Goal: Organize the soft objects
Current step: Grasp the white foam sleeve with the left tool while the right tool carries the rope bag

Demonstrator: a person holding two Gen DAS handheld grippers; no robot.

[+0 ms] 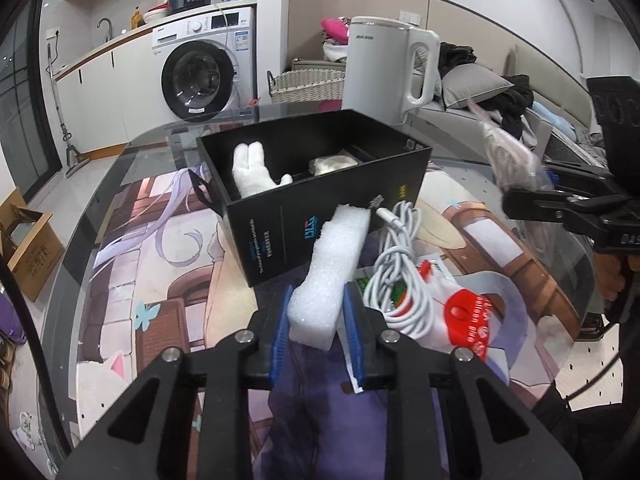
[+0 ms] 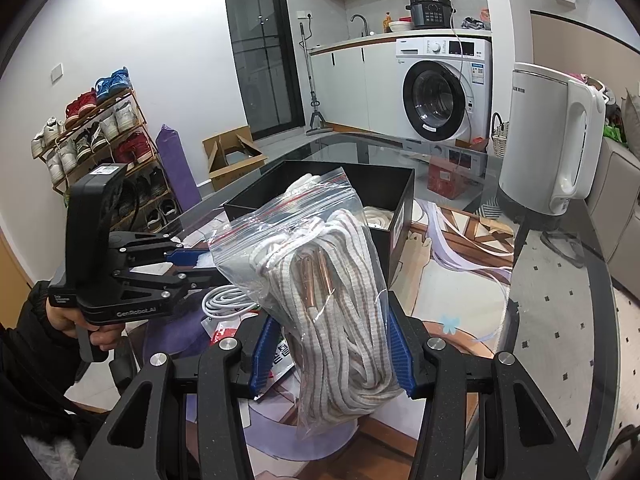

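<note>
White foam block (image 1: 329, 276), oblong and rough-surfaced, clamped between blue pads, its far end leaning against the near wall of the open black rectangular cardboard box (image 1: 328, 204). Inside the box, a white plush rabbit toy (image 1: 251, 172) lies in the left compartment, ears toward the far wall; a cream fabric bundle (image 1: 331, 165) lies in the right compartment. Clear zip-seal plastic bag (image 2: 320, 300) holding coiled white-and-tan striped cord with copper-coloured tips, pinched upright at mid-height, just in front of the box.
</note>
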